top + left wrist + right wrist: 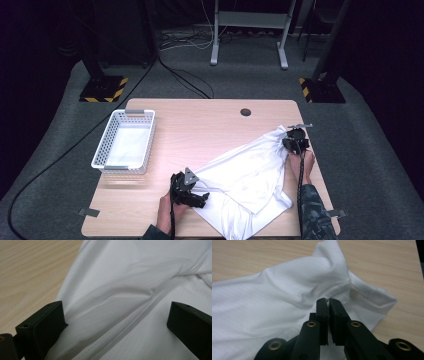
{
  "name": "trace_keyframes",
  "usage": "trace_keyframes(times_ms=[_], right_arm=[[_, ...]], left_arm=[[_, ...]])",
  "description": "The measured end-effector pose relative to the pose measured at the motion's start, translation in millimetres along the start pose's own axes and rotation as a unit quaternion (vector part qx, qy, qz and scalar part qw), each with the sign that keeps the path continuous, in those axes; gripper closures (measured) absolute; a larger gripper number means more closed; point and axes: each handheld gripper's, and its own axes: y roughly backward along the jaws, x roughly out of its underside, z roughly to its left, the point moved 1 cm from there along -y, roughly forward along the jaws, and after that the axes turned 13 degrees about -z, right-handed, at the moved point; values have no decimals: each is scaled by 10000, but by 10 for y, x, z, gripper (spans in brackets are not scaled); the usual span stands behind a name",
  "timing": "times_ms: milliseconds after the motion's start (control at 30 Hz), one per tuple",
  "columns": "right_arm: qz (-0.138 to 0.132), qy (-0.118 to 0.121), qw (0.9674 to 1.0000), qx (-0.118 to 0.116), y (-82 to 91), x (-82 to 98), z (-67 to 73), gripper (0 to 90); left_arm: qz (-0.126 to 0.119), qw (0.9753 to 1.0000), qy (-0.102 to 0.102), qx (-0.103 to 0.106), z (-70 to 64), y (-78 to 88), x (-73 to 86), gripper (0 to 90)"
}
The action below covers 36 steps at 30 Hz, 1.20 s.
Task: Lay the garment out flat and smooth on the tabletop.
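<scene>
Jaws of the right gripper [328, 301] are clenched on a bunched fold of the white shirt [245, 175], which lies spread on the worktop [200, 130]. Left gripper [113, 317] jaws stand wide apart over the cloth, released.

Overhead camera facing forward-down, both gripper cameras close, probably sharing white cloth [245, 175].
</scene>
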Motion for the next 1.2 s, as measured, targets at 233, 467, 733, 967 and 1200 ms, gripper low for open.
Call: trace_keyframes(times_ms=[233,467,733,967,1200], right_arm=[[-325,-136,9987,-381,475,27,53,599],[-218,-14,9973,-704,952,361,239,353],[-321,40,9944,-1001,1365,872,471,92],[-370,162,9940,-1019,1423,1142,601,31],[-253,397,9939,-995,1357,1149,551,0]], left_arm=[[-5,10000,-3,-17,-6,1,1,13],[3,10000,-24,-56,-11,3,0,7],[-4,10000,-5,-45,-9,0,2,5],[7,9999,27,-97,-21,3,2,5],[-1,9993,161,-332,-119,-19,-12,6]])
